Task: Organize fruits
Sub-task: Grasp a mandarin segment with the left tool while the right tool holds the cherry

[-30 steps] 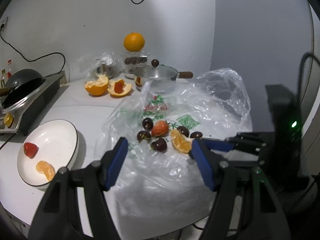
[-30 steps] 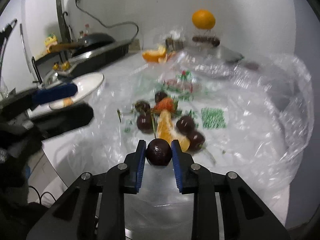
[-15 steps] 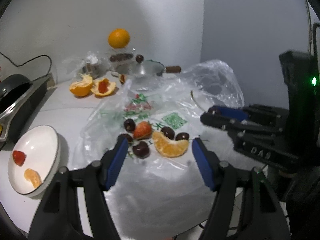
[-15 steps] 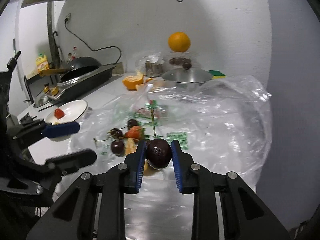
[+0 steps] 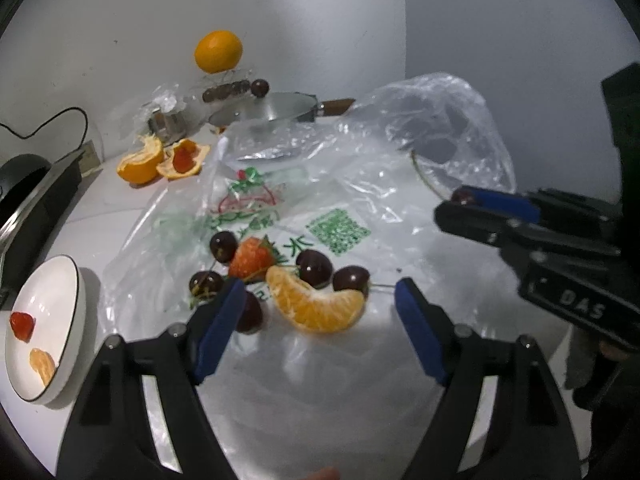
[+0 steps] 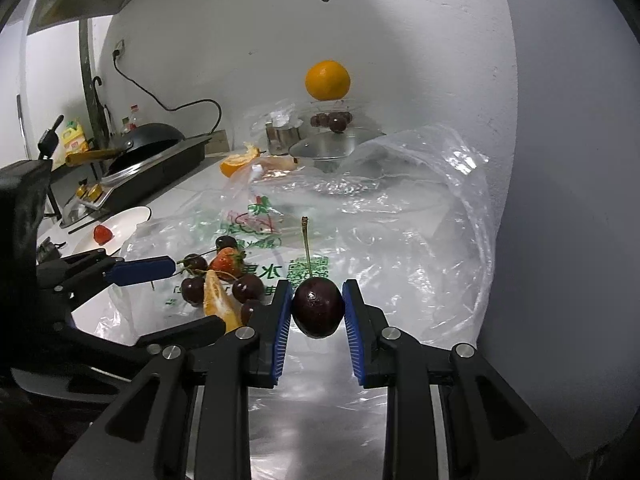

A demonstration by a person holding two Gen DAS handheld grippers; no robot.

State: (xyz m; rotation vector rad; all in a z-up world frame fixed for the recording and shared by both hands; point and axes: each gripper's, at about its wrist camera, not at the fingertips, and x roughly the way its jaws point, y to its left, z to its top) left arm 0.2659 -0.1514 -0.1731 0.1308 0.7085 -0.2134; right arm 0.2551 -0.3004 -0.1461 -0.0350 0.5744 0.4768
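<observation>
Altogether five cherries [image 5: 314, 267] on bag [image 5: 360, 208], one strawberry [image 5: 251, 259], one orange wedge [image 5: 316, 308]

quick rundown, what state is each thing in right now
right claw: shut on a cherry, stem up
left claw: open, jaws just widened, around the orange segment
strawberry: loose on the plastic bag
white plate: holds a strawberry piece and an orange segment

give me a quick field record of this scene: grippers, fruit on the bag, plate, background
left gripper: open, jaws just widened, around the orange segment, not pressing it
right gripper: shut on a cherry, stem up
plastic bag: strawberry, loose cherries, orange segment
plate: strawberry piece, orange piece
background: whole orange, pot lid
</observation>
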